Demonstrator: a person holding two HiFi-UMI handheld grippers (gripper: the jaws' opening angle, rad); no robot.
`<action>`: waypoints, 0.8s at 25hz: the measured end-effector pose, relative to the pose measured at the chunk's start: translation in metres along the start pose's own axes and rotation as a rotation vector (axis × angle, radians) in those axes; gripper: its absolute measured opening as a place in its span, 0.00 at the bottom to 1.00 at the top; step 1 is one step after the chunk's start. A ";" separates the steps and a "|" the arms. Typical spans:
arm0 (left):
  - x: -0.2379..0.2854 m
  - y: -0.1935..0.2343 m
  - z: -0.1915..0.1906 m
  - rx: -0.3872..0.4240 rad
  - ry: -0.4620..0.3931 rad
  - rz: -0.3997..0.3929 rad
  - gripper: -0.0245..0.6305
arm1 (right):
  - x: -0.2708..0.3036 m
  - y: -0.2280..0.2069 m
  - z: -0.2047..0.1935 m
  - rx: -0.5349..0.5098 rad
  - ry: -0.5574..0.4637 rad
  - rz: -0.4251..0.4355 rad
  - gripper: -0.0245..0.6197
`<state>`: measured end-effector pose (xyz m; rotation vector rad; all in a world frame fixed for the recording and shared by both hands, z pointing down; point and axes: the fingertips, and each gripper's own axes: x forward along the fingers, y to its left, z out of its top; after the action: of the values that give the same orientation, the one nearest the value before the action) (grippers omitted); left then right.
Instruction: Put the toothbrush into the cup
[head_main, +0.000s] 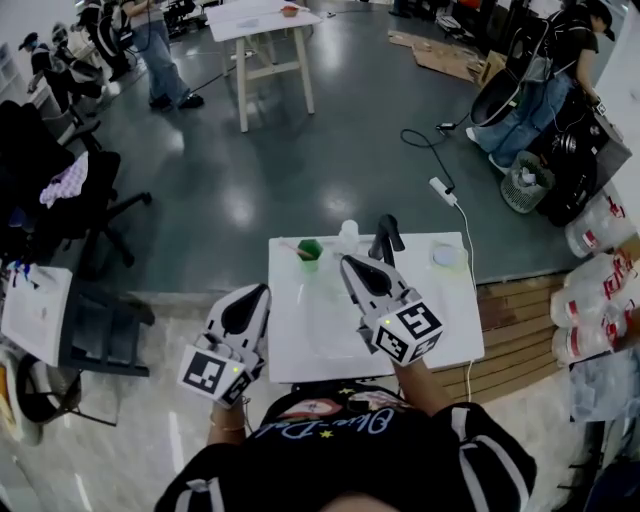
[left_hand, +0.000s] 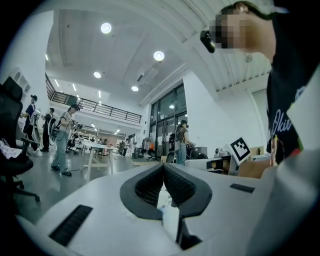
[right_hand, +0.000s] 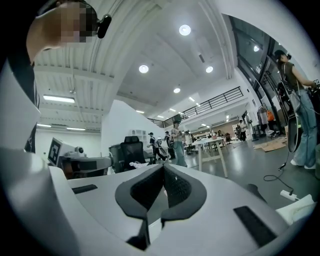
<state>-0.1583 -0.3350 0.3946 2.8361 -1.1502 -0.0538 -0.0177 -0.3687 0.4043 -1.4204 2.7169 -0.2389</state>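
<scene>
On the small white table a green cup stands near the far edge, with a thin pale stick beside it that may be the toothbrush. A clear cup and a black object stand to its right. My left gripper is held off the table's left front edge, jaws pressed together and empty. Over the table's middle my right gripper is raised, also shut and empty. Both gripper views look out across the room: left gripper, right gripper.
A round white lid lies at the table's far right. A cable and power strip lie on the floor beyond. Black chairs stand to the left, white bags to the right. People stand at the back.
</scene>
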 end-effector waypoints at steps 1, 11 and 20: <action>0.002 -0.001 -0.001 -0.001 0.003 -0.002 0.04 | -0.003 -0.001 0.000 0.001 -0.001 -0.002 0.04; 0.002 -0.005 -0.004 0.003 0.006 -0.001 0.04 | -0.008 0.000 -0.001 0.004 0.001 0.012 0.04; 0.001 -0.005 -0.005 -0.010 0.013 0.014 0.04 | -0.005 0.001 -0.001 0.013 0.005 0.026 0.04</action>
<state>-0.1539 -0.3320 0.3989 2.8155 -1.1634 -0.0397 -0.0154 -0.3641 0.4056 -1.3821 2.7307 -0.2582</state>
